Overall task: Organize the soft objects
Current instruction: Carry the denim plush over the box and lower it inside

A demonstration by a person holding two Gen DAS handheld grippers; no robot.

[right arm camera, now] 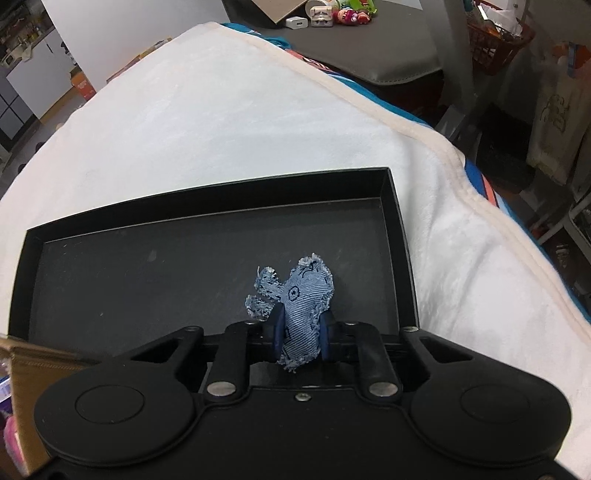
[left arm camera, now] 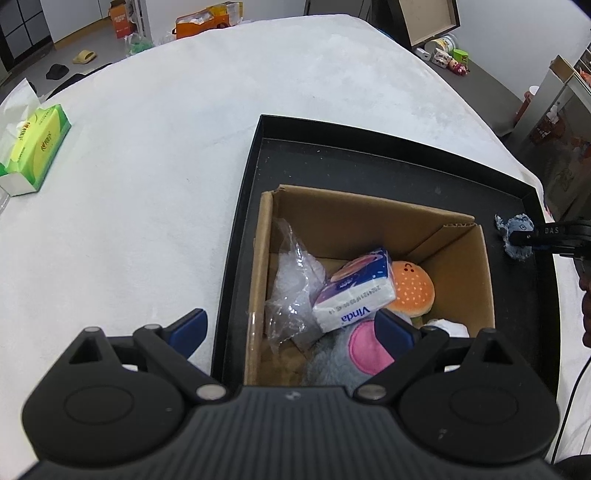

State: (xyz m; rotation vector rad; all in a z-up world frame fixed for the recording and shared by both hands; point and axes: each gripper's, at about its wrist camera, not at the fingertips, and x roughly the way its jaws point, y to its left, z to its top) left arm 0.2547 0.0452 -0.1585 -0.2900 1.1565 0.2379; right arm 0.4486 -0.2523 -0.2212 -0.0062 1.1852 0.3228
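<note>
A brown cardboard box (left arm camera: 458,236) stands in a black tray (left arm camera: 255,155). In it lie a Vinda tissue pack (left arm camera: 354,295), an orange burger plush (left arm camera: 413,291), a grey and pink plush (left arm camera: 347,354) and a clear plastic bag (left arm camera: 295,291). My left gripper (left arm camera: 291,328) is open and empty above the box's near left side. My right gripper (right arm camera: 301,336) is shut on a blue denim toy (right arm camera: 301,299), held over the tray's right part (right arm camera: 399,221). The toy also shows in the left wrist view (left arm camera: 515,236), right of the box.
A green tissue box (left arm camera: 33,147) lies at the far left on the white blanket (left arm camera: 166,166). The blanket's edge (right arm camera: 443,147) drops off at the right. A dark table with small toys (right arm camera: 347,14) stands beyond.
</note>
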